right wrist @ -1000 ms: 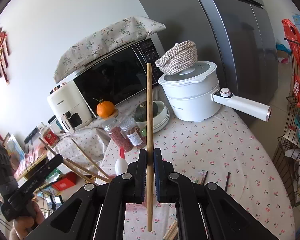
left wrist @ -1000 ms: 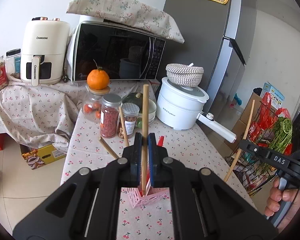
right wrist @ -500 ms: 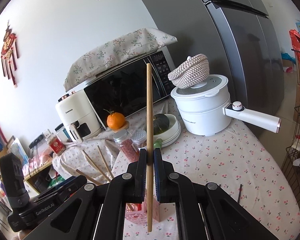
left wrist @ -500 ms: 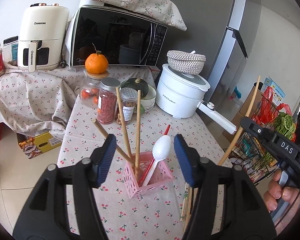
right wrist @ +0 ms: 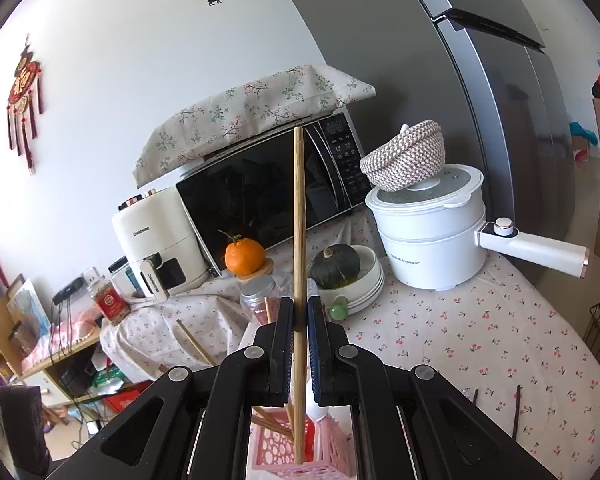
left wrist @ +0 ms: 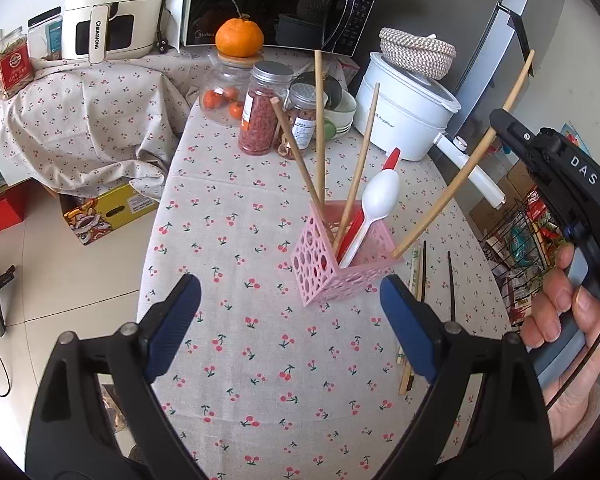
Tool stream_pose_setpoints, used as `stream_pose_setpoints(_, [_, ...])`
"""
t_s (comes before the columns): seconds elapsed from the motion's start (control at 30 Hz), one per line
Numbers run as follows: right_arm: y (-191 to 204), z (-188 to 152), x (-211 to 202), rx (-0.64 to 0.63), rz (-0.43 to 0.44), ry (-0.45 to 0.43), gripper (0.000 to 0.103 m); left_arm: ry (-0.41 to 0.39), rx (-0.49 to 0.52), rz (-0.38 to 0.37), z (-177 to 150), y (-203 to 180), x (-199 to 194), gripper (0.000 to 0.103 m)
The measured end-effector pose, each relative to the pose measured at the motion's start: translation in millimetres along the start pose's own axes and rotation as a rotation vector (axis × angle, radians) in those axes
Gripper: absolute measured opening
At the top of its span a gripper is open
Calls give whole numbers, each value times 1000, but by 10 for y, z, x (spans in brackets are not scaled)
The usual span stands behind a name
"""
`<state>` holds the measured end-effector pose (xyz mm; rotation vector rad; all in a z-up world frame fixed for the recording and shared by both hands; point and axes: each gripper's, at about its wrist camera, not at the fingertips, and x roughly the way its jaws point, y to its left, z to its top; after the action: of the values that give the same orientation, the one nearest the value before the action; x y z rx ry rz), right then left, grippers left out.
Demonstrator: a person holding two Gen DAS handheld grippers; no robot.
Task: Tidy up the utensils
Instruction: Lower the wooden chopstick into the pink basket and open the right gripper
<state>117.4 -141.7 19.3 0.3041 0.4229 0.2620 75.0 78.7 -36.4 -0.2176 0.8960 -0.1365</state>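
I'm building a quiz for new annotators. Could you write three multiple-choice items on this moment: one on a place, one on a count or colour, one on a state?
1. Where does the orange sit?
A. on a glass jar's lid
B. in the pink holder
C. on the white pot

2. What colour is the utensil holder?
A. blue
B. pink
C. green

3. How is the right gripper?
A. open and empty
B. shut on a spoon
C. shut on a wooden chopstick

Answers:
1. A, it rests on the wooden lid of the glass jar in front of the microwave.
2. B, the perforated box is pink.
3. C, its jaws clamp the wooden chopstick, whose lower end is at the holder; the left gripper is open.
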Motion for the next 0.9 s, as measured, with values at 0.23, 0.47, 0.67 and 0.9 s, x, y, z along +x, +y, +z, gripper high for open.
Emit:
stream_pose_setpoints(0.23, [62,-112,184,-19,-51,-12,7,13,20,3,-32,17,-10,91])
stream_pose_setpoints(0.47, [-45,-230,221,30,-6,77,28,13,21,-10,-47,-11,-15,91])
stream_pose_setpoints(0.67, [-215,-132,-23,54,17,115,64,32,26,-27,-75,-137,24,93])
stream_pose_setpoints(0.9, [-550,-100,-294,40,-93,233,85,84,52,-50,-172,-412,118,93])
